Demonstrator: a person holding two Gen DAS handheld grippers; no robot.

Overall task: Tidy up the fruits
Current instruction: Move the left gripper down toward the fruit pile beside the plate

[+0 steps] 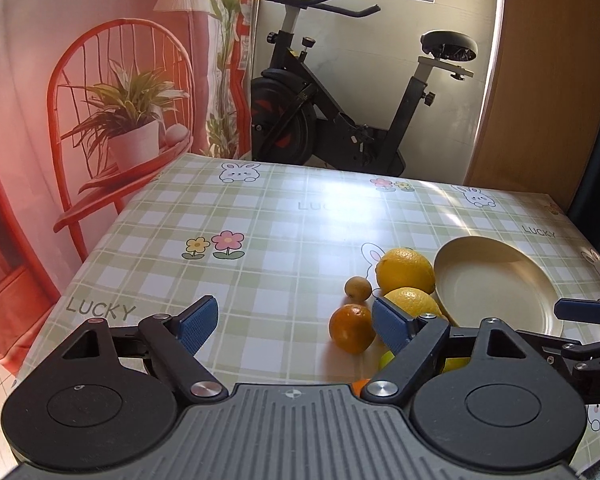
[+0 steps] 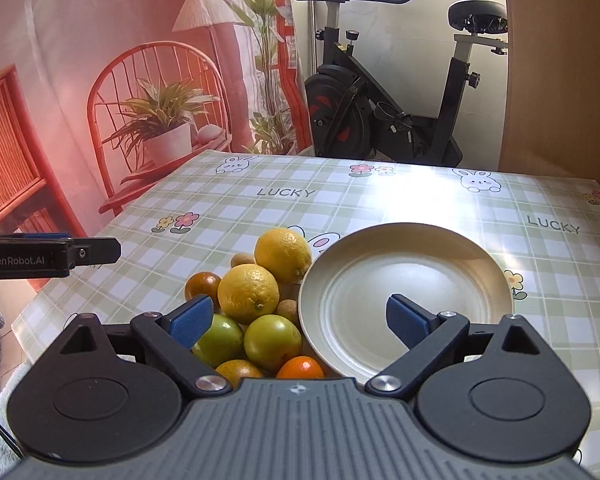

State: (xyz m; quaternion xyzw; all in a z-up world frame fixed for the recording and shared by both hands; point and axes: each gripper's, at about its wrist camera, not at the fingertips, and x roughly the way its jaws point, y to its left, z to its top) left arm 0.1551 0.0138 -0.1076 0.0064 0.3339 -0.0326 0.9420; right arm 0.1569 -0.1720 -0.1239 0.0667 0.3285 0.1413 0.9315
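- the right gripper hangs over the near edge of the table, its jaws spread wide with nothing clamped between them; the blue pads press on no fruit.
- just under it, at the near edge, sit a small orange and a second orange-toned fruit (both partly hidden by the gripper body); right behind them are two green fruits, side by side and touching.
- the pale plate lies just to the right of the pile, its left rim against the fruits; it holds nothing.
- further in, a yellow citrus sits on the pile with a dark orange fruit to its left; a second yellow citrus is behind it, with small brown fruits tucked between.
- the left gripper stands left of the pile, jaws wide apart and empty; its right pad is near an orange fruit, and contact cannot be told.
- beyond the far edge stand an exercise bike and a printed red backdrop.
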